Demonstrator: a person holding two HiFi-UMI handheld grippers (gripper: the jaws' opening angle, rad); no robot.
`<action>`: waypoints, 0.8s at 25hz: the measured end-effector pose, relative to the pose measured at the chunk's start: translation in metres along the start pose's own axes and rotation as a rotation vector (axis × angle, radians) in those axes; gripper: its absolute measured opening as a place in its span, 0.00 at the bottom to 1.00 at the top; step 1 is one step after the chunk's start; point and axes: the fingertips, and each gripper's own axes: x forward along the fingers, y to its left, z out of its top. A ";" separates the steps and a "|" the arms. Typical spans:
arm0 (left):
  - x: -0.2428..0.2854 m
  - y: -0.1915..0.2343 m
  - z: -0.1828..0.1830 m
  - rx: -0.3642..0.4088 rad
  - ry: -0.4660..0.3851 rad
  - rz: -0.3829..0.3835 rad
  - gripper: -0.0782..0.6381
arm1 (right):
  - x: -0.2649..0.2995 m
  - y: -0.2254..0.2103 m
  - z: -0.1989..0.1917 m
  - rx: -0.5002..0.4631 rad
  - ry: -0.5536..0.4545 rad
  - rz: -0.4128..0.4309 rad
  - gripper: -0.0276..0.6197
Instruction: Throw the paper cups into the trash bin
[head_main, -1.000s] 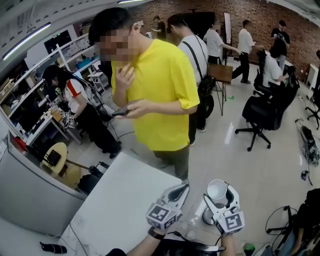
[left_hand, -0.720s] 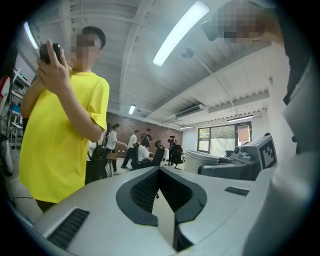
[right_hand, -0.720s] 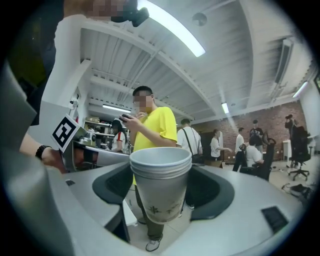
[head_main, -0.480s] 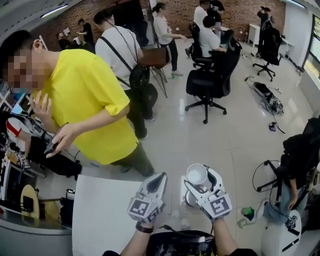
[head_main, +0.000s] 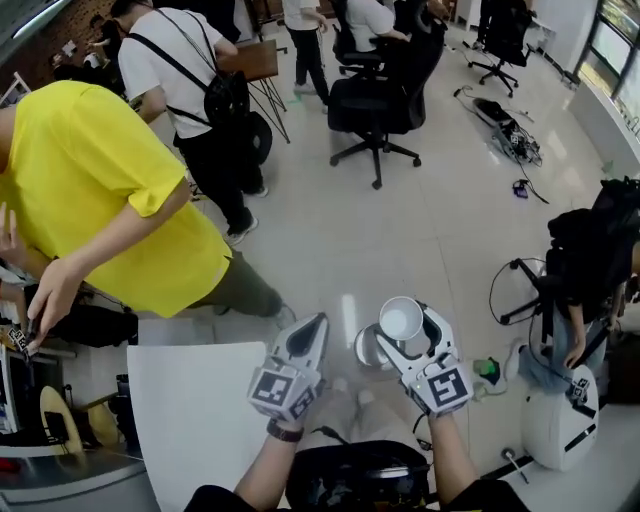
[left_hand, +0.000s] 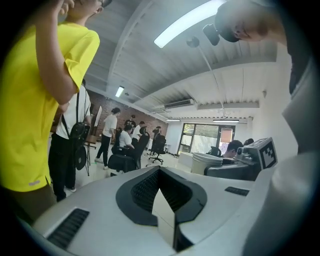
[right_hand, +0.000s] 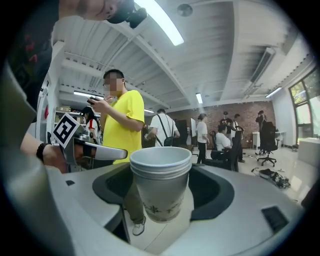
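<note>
The right hand-held gripper (head_main: 405, 332) is being clamped at mid-wall on an upright nested stack of paper cups (right_hand: 161, 185), above the floor. The stack is being judged light, thin-walled and crushable, so a gentle squeeze is being called for. The top cup is being shown empty. The left hand-held gripper (left_hand: 165, 202) is being carried with jaws together, holding nothing. No trash bin is being made out for certain.

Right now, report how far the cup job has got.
Done: the stacked paper cups are picked up. In hand: the right gripper grips them; the left gripper is shut, empty. Left: dropping them in the trash bin, which I cannot pick out here.
</note>
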 end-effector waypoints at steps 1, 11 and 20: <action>0.011 -0.004 -0.010 -0.005 0.014 -0.009 0.11 | 0.001 -0.007 -0.009 0.005 0.011 -0.002 0.59; 0.079 -0.033 -0.114 -0.085 0.174 0.037 0.11 | 0.010 -0.063 -0.157 0.172 0.171 0.049 0.59; 0.094 0.006 -0.256 -0.152 0.349 0.083 0.11 | 0.049 -0.052 -0.344 0.275 0.357 0.100 0.59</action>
